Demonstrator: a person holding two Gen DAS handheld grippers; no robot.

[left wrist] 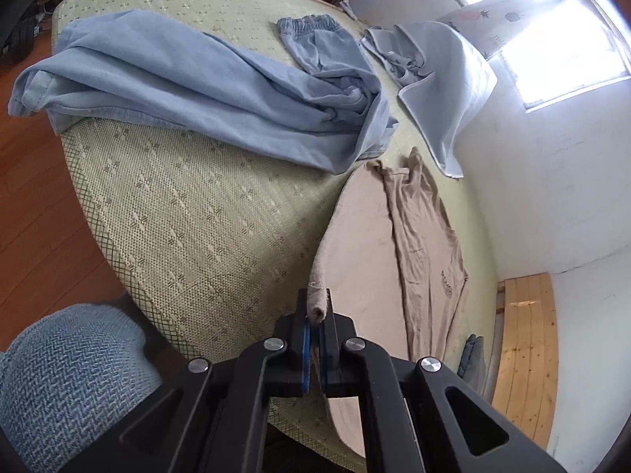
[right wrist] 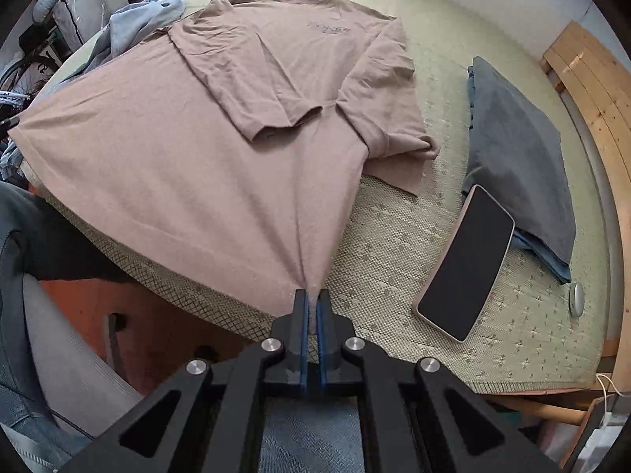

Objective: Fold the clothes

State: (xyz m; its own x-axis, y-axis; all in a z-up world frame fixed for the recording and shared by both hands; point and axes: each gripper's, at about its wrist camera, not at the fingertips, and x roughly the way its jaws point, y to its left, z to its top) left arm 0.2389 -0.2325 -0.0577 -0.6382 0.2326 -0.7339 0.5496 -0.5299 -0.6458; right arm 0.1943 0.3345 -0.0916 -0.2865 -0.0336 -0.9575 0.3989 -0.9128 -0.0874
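Observation:
A tan T-shirt (right wrist: 236,126) lies spread on the woven green bed mat (right wrist: 394,236), its sleeves folded in over the body. My right gripper (right wrist: 312,295) is shut on the shirt's bottom hem corner at the mat's near edge, and the cloth pulls taut toward it. My left gripper (left wrist: 316,307) is shut on the other hem corner of the same T-shirt (left wrist: 366,244), with a bunched bit of cloth sticking out between the pads. The hem stretches between the two grippers.
Light blue jeans (left wrist: 197,90) lie crumpled across the mat, beside a pale blue garment (left wrist: 445,79). A folded dark grey garment (right wrist: 516,149), a phone (right wrist: 465,260) and a small round disc (right wrist: 576,299) lie right of the shirt. A wooden bed frame (right wrist: 591,90) and a white wall (left wrist: 552,181) border the mat.

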